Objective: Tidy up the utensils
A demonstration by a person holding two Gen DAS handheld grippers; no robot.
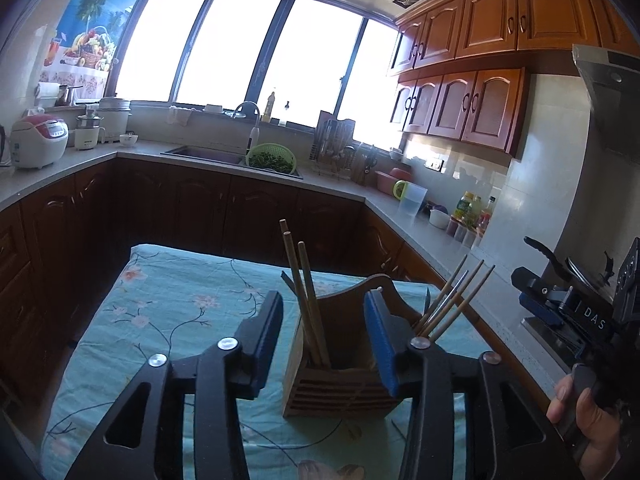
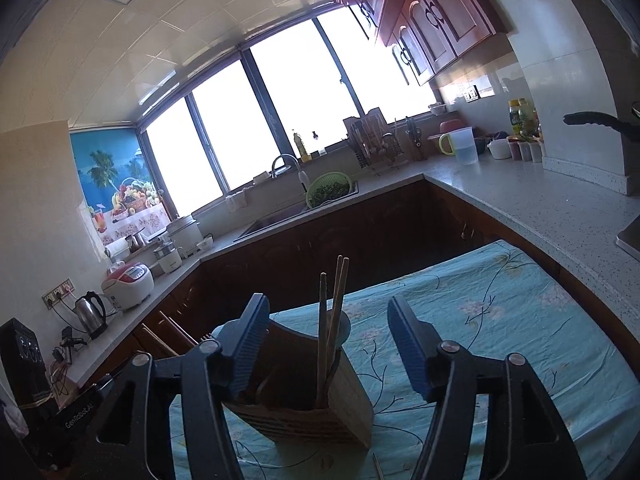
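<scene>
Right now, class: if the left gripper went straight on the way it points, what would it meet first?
Most likely the wooden utensil holder on the table: it stands straight ahead between the left gripper's open fingers, chopsticks upright inside. Depth is uncertain.

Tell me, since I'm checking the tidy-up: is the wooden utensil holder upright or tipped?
Upright: the wooden utensil holder stands on its base on the tablecloth, chopsticks sticking up.

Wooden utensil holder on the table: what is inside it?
The wooden utensil holder has chopsticks standing in one compartment and more utensils leaning in another. Its walls hide their lower ends.
</scene>
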